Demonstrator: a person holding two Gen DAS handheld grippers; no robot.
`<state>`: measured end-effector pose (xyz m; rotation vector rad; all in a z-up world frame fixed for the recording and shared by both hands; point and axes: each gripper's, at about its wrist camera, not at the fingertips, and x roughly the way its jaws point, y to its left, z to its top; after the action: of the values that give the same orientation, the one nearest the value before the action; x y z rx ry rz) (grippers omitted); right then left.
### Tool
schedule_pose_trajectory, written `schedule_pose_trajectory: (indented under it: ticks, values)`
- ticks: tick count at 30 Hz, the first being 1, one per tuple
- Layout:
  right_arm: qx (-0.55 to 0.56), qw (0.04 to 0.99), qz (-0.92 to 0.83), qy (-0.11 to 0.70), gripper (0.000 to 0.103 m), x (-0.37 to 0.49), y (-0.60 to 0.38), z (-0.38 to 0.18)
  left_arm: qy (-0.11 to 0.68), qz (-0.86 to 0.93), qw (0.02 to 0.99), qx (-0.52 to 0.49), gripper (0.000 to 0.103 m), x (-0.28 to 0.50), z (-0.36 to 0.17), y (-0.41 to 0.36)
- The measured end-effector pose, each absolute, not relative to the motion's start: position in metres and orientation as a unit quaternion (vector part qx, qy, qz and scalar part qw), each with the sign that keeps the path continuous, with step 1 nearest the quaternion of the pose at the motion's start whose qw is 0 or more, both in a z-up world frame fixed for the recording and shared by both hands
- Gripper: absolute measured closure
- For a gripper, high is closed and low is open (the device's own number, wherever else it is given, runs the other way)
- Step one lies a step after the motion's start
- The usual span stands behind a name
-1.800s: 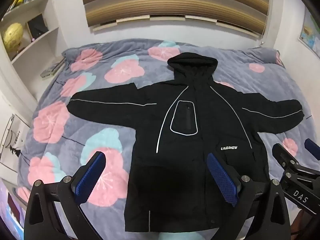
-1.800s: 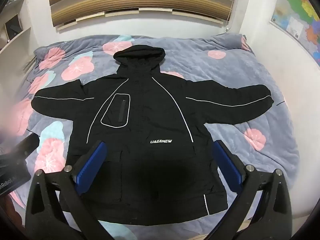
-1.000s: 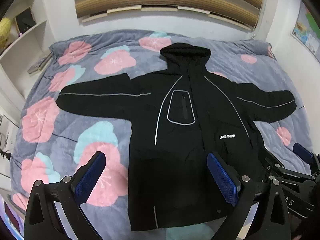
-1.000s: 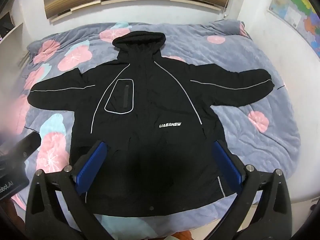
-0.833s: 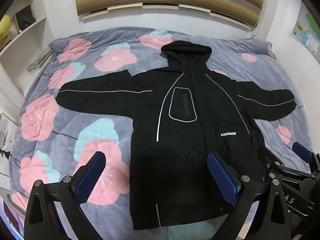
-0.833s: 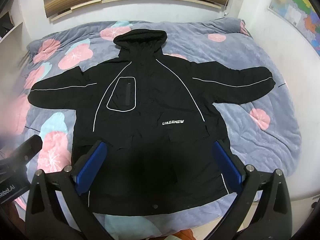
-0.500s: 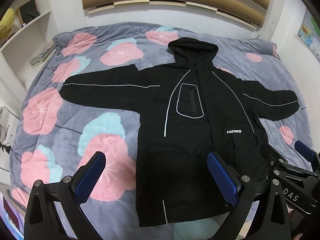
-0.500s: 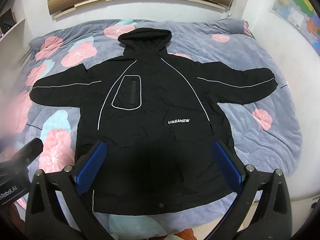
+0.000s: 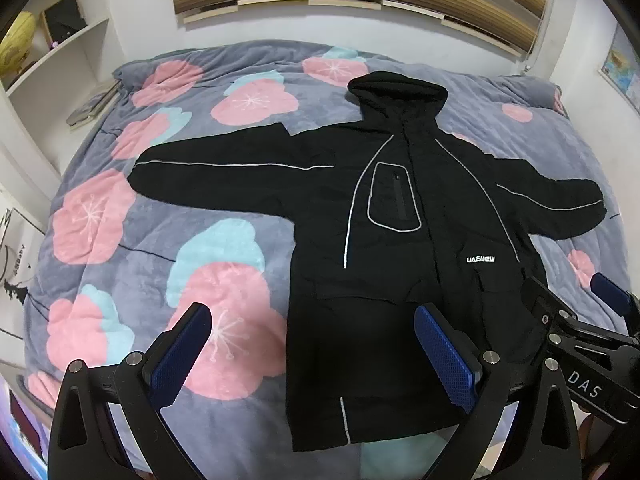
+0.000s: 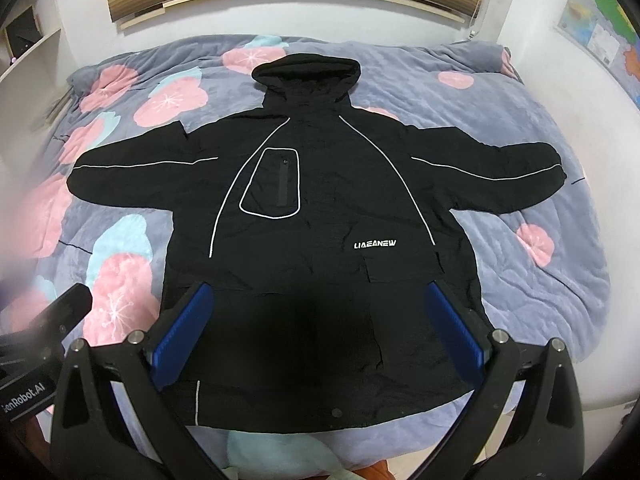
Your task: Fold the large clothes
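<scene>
One black hooded jacket [image 10: 320,240] spread flat, front up, on floral quilt [image 9: 120,220] | long axis hood-to-hem, hem toward both tongs | left gripper [image 9: 320,356] gaping, empty, over jacket's left hem corner | right gripper [image 10: 320,330] gaping, empty, centred above hem | neither touching cloth

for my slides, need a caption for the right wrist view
Open right tongs hover over a black hooded jacket spread flat on a flowered blanket.
</scene>
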<state>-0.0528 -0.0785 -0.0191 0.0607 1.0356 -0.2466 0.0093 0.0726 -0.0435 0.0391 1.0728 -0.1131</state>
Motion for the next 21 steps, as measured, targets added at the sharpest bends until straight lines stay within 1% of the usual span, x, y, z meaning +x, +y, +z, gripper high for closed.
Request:
schedule_pose_trajectory:
  ticks: [9, 21]
  values:
    - [0.028, 0.865, -0.117, 0.488, 0.0, -0.054, -0.085, -0.016, 0.507, -0.054, 0.86, 0.023, 0.002, 0.011, -0.042, 0.066]
    - [0.016, 0.88, -0.08, 0.467, 0.0, -0.058, -0.118, 0.001, 0.488, -0.018, 0.873, 0.011, 0.002, -0.009, -0.018, 0.029]
